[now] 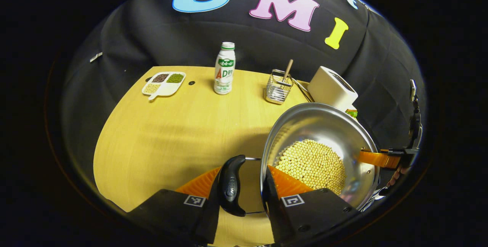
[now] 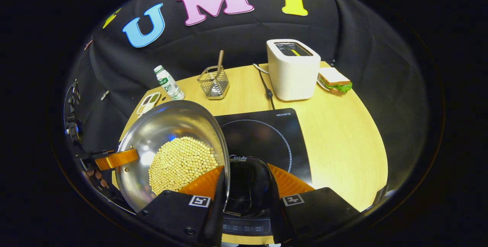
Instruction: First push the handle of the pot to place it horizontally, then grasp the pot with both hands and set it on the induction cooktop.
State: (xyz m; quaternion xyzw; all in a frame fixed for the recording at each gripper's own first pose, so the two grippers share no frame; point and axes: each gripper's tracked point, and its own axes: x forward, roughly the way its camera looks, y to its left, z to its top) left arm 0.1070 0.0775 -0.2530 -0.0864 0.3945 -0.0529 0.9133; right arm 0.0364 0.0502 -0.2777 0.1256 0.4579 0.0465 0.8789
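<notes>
A steel pot (image 1: pixel 324 125) holding yellow beans (image 1: pixel 310 165) hangs between both grippers and looks lifted off the wooden table (image 1: pixel 171 136). My left gripper (image 1: pixel 244 169) is shut across the pot's black loop handle (image 1: pixel 230 186) and rim. In the right gripper view, my right gripper (image 2: pixel 246 169) is shut the same way on the opposite black handle (image 2: pixel 249 188), with the pot (image 2: pixel 171 125) to its left. The black induction cooktop (image 2: pixel 267 132) lies just beyond and under that handle. Each view shows the other gripper's finger at the pot's far rim.
A white toaster (image 2: pixel 292 69) stands behind the cooktop with its cord, and a sandwich (image 2: pixel 334 80) lies to its right. A wire basket (image 2: pixel 214 82), a white bottle (image 1: pixel 224 69) and a divided dish of beans (image 1: pixel 164 83) line the table's back edge.
</notes>
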